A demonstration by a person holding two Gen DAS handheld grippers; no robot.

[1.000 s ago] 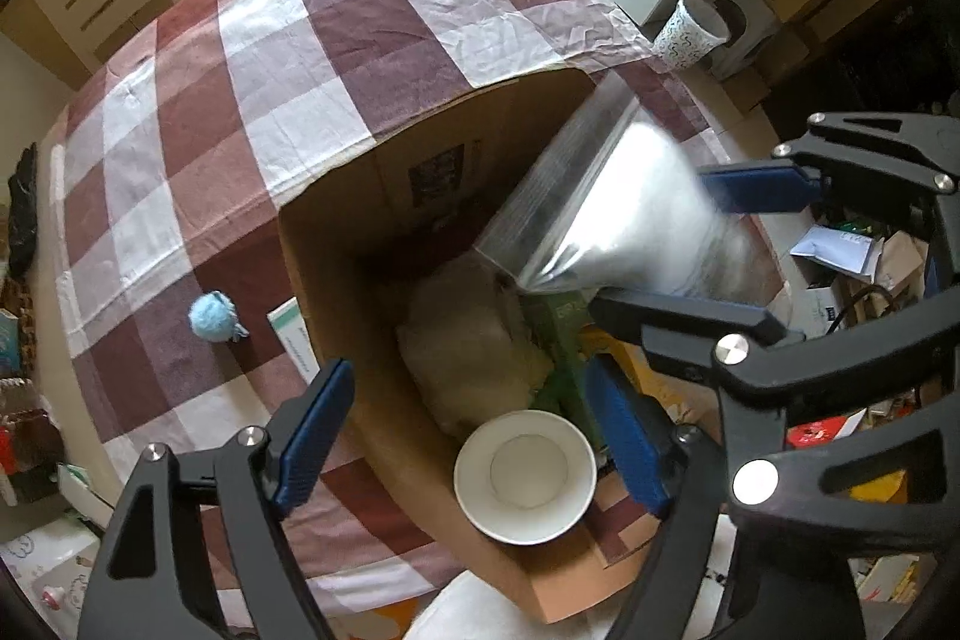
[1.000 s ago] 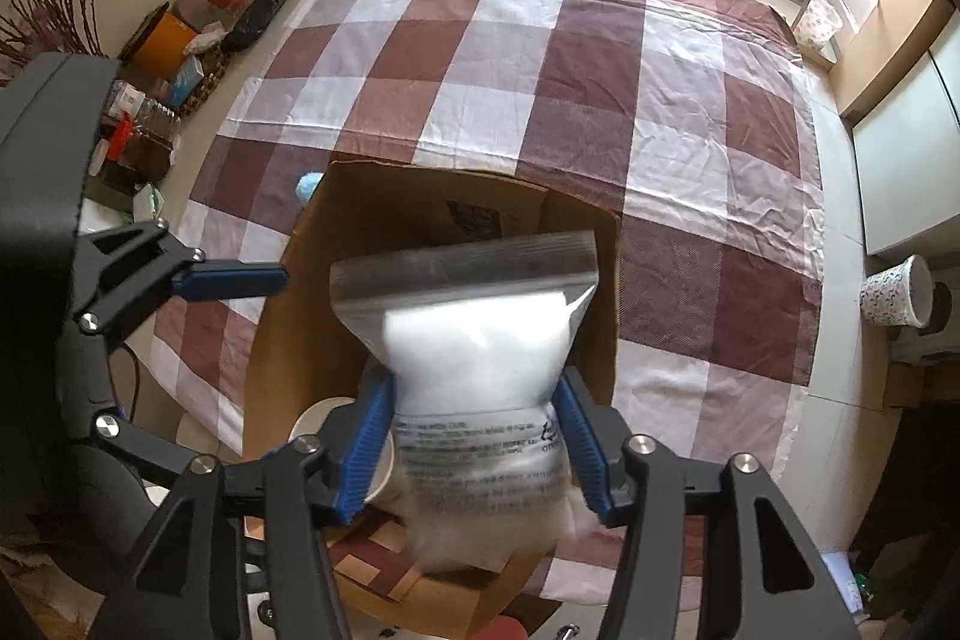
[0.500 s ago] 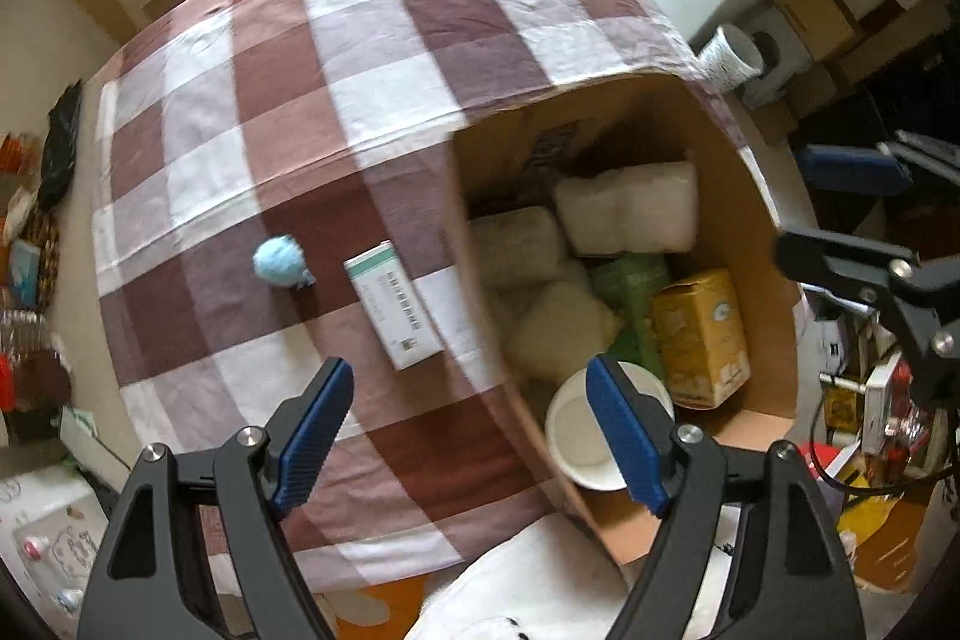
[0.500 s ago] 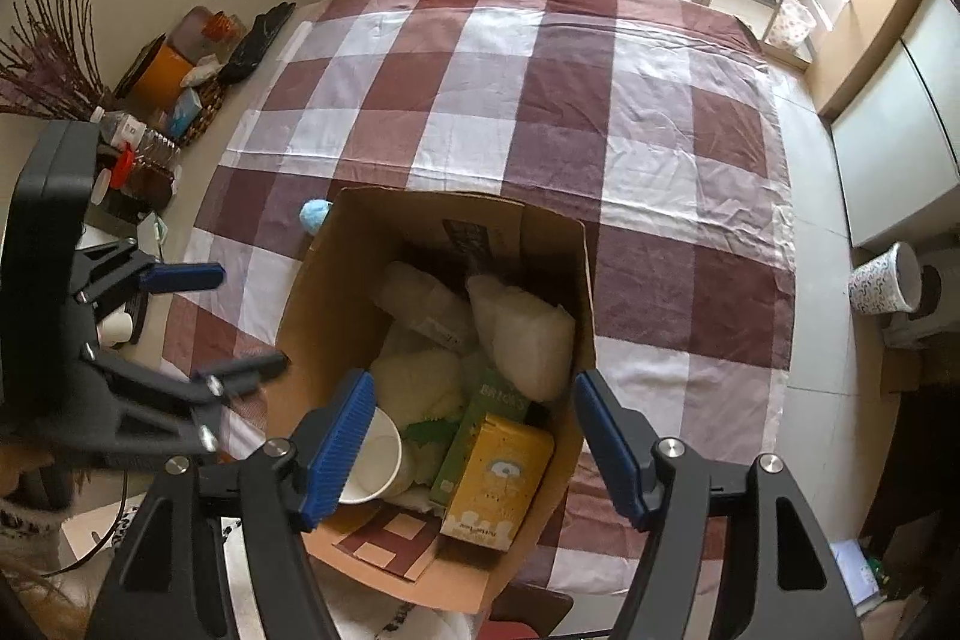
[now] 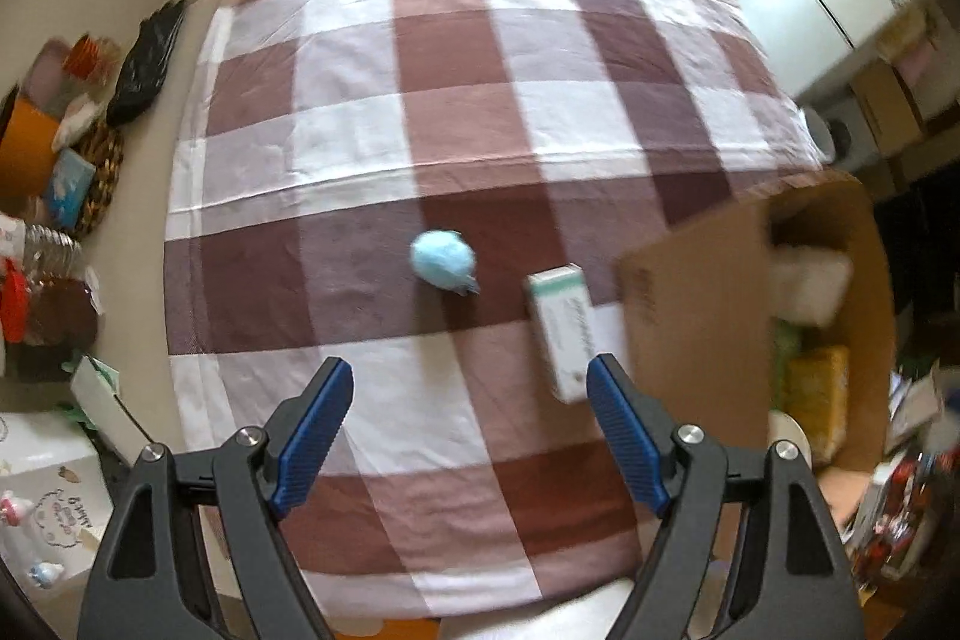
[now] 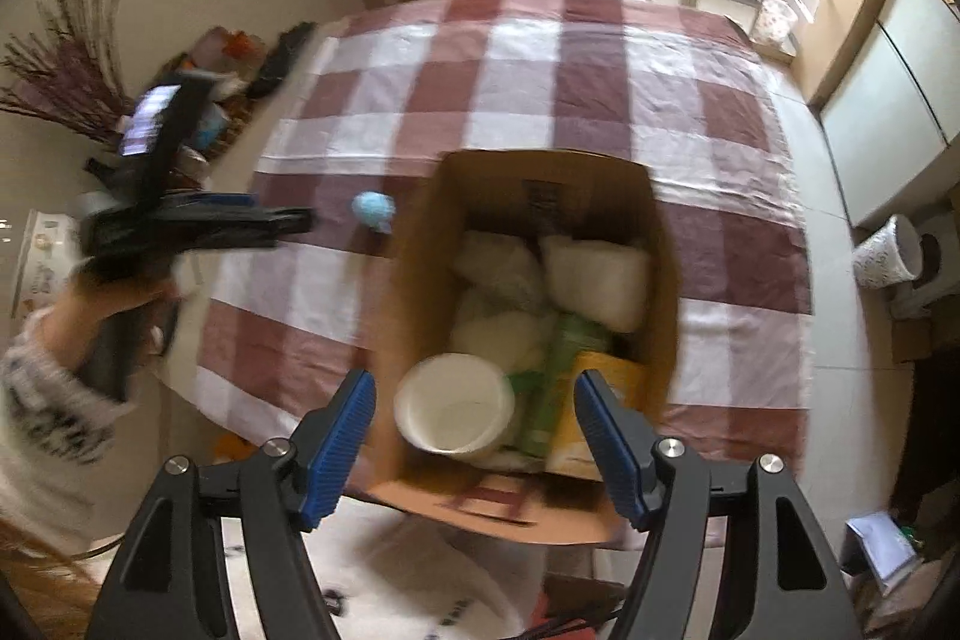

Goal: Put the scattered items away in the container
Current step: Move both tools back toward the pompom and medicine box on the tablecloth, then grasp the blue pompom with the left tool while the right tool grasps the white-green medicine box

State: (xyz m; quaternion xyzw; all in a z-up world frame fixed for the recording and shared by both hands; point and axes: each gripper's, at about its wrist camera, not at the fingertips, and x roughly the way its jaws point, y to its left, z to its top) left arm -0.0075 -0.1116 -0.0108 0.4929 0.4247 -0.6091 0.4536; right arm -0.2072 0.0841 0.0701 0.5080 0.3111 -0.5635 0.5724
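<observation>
- Left wrist view: the left gripper [image 5: 465, 418] hangs wide open over the checked cloth [image 5: 360, 148], holding nothing, blue pads spread well apart.
- Two items left out there: a fluffy blue pom-pom [image 5: 443, 259] on a dark square, and a small white carton [image 5: 564, 331] with a green top edge, lying flat just beside the box [image 5: 690, 316].
- The right gripper [image 6: 474, 433] is also wide open and empty, hovering above the box's near end.
- Risk one, I'd say: the carton sits so close to the cardboard wall that the right-hand pad could catch the wall on the way down and shove the box, or knock the carton askew.
- Risk two: the pom-pom is soft and round. A pinch off its middle could squirt it out sideways, and it may roll across the cloth.
- Risk three: the cloth is loose and creased. A pad that digs in may drag fabric and carry both items with it.
- Both views are smeared with motion, so the aim looks hard to judge right now.
- Inside the box, from the right wrist view: a white cup [image 6: 456, 412], white bags [image 6: 594, 274], a green pack [image 6: 561, 376] and a yellow pack [image 6: 591, 421], filling most of the floor.
- Room is tight, so a careless drop could land the carton on the cup's rim and leave it perched there.
</observation>
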